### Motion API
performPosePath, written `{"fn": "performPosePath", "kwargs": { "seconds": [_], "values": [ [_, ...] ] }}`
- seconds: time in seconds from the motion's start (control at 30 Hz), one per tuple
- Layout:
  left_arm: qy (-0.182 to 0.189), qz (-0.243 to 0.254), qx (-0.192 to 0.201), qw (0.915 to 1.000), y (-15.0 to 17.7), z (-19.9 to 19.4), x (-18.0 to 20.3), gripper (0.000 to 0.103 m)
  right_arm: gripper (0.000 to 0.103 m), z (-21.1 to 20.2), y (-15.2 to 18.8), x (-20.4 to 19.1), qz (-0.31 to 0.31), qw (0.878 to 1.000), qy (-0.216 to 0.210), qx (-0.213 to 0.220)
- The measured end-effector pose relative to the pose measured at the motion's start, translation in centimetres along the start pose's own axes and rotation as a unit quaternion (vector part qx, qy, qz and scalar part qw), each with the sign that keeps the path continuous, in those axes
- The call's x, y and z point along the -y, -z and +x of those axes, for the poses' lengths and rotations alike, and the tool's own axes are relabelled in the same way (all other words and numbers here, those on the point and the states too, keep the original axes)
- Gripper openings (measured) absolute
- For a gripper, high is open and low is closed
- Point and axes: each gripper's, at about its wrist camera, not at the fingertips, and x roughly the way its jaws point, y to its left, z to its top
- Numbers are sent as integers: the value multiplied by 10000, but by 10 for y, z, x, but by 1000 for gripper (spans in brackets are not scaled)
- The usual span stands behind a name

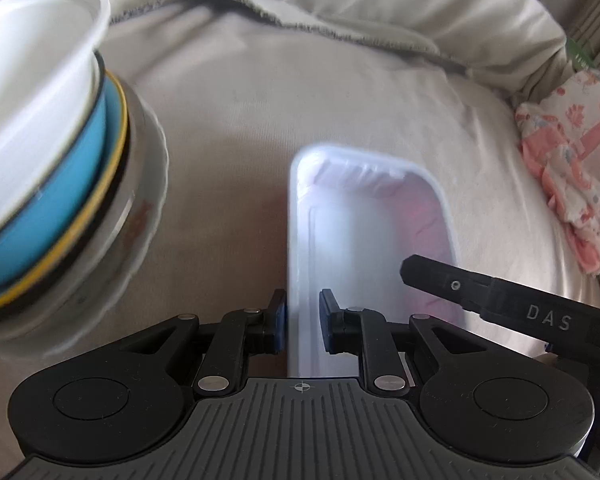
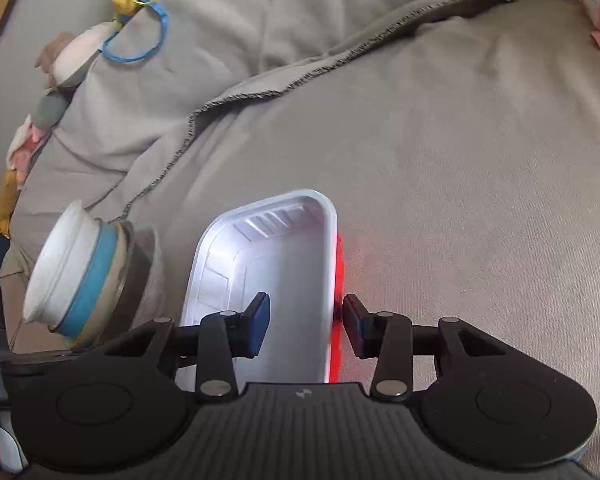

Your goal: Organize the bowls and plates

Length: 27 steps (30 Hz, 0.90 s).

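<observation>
At far left, a stack of bowls (image 1: 48, 168) is sitting on a white plate (image 1: 148, 216) on the grey cloth (image 1: 240, 100): a white bowl (image 1: 32, 92) on top, a blue bowl (image 1: 60, 216) under it. The stack is appearing tilted in both views, though the fisheye lens may be exaggerating this.

Just right of the stack, apart from it, a white rectangular tray (image 1: 364, 216) is lying on the cloth. The left gripper (image 1: 303, 320) is straddling the tray's left wall, one blue pad outside and one inside, closed down on it. The right gripper (image 2: 305, 322) is straddling the opposite wall, which is showing red on its outside; its pads are standing slightly apart from that wall, so a firm clamp there cannot be confirmed.

Risks, judged from this arrangement:
- The tray is looking thin and flexible; pinching by opposite walls may be bending it, letting it twist or slip free on the looser right side.
- Carrying it left may be nudging the stack, and the soft cloth gives that stack a poor footing.
- At far right, a pink patterned cloth (image 1: 572, 168) is lying well clear.
</observation>
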Motion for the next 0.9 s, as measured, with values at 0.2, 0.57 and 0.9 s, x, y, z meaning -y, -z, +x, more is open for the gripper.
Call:
{"fn": "performPosePath", "kwargs": {
  "seconds": [0.2, 0.57, 0.9],
  "values": [
    [-171, 223, 129, 9995, 6, 3, 9, 21, 41, 0, 7, 7, 252, 9994, -206, -72],
    [18, 252, -38, 9997, 11, 2, 5, 24, 40, -6, 18, -7, -172, 9998, 94, 33],
    [1, 288, 6, 9996, 17, 1, 8, 24, 40, -11, 22, -3, -180, 9998, 8, 38]
  ]
}}
